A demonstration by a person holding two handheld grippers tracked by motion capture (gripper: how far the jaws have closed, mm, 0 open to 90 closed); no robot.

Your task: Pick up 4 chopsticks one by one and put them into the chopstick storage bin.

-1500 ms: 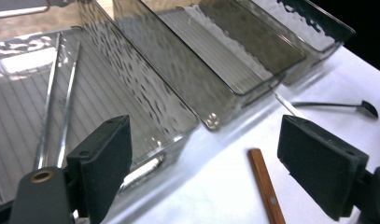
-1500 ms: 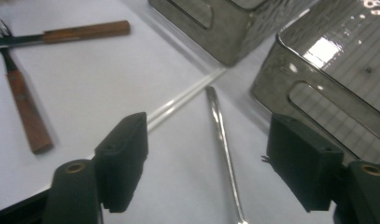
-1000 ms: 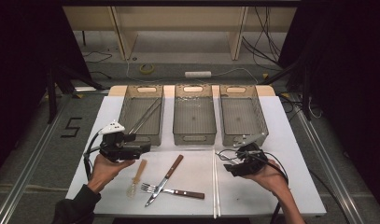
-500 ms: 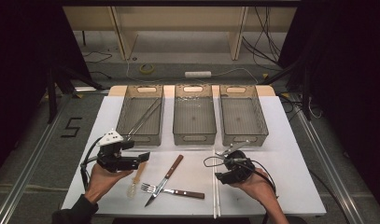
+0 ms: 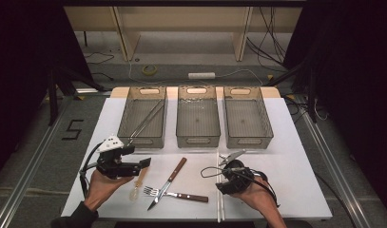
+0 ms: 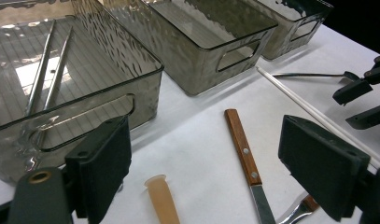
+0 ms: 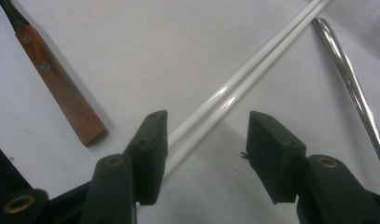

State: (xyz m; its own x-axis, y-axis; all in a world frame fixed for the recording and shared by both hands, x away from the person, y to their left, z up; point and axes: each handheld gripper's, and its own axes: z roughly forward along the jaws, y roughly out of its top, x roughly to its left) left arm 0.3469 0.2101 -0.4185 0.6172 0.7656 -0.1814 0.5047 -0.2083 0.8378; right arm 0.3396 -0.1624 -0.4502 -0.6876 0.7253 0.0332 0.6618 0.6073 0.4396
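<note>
Right gripper [image 7: 204, 156] jaws closing, half-wide, white chopsticks [image 7: 243, 77] between them, their long axis slanting away up-right.

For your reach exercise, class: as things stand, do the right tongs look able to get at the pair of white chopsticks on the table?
Probably yes. The right tongs hang just over the white chopsticks, jaws apart and just now closing, with the sticks between them and nothing lying across. The left jaw pad looks close to them; contact is unclear.
</note>
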